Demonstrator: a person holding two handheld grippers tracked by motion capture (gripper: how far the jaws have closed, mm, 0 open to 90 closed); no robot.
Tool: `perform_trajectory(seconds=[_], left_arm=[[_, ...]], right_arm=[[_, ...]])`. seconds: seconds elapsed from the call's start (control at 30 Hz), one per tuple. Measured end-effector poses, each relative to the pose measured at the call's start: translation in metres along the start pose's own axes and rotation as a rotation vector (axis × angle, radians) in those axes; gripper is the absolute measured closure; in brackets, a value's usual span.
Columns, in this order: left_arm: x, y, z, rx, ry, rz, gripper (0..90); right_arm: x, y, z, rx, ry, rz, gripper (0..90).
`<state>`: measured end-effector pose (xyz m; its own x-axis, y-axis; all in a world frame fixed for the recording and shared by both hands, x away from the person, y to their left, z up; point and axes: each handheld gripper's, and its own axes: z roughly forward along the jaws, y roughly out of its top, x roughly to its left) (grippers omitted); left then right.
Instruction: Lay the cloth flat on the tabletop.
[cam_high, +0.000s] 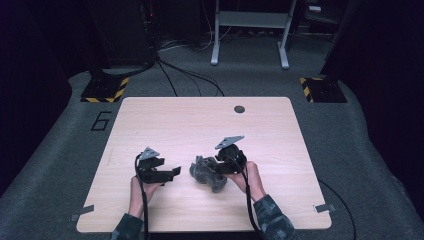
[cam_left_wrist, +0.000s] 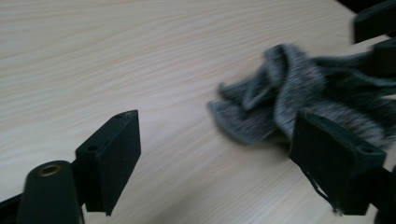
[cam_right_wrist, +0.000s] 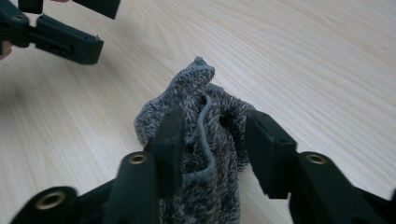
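A crumpled grey fuzzy cloth (cam_high: 206, 173) lies on the wooden table (cam_high: 200, 125), near its front middle. My right gripper (cam_high: 218, 165) comes at the cloth from the right. In the right gripper view its jaws (cam_right_wrist: 215, 122) press into both sides of a raised bunch of the cloth (cam_right_wrist: 205, 100). My left gripper (cam_high: 169, 168) sits just left of the cloth, apart from it, with its jaws wide open. In the left gripper view (cam_left_wrist: 217, 126) the cloth (cam_left_wrist: 299, 93) lies ahead and to the right, partly behind the right jaw.
A dark round grommet (cam_high: 239, 109) sits near the table's far edge. Tape strips (cam_high: 325, 207) mark the front corners. Beyond the table are carpet, cables, a metal frame (cam_high: 250, 30) and stand bases with yellow-black stripes (cam_high: 105, 90).
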<state>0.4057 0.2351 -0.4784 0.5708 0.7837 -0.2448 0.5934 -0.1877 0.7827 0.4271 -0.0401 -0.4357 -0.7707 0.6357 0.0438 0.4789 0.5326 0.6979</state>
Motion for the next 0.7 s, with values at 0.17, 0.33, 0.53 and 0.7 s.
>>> perform_trajectory(seconds=[0.17, 0.33, 0.53, 0.7], left_arm=[[-0.019, 0.009, 0.03, 0.023, -0.041, 0.002, 25.7], [-0.029, 0.005, 0.049, 0.042, -0.125, -0.007, 42.8], [-0.033, -0.002, 0.056, 0.066, -0.143, 0.022, 82.6], [-0.029, -0.005, 0.048, 0.057, -0.135, 0.029, 84.0]], right_arm=[[-0.001, 0.001, 0.006, 0.025, -0.011, 0.006, 75.0], [-0.002, -0.003, 0.009, 0.029, -0.013, 0.007, 82.7], [-0.002, -0.006, 0.007, 0.017, -0.051, 0.014, 87.7], [-0.006, -0.011, -0.001, -0.012, -0.088, 0.026, 88.1]])
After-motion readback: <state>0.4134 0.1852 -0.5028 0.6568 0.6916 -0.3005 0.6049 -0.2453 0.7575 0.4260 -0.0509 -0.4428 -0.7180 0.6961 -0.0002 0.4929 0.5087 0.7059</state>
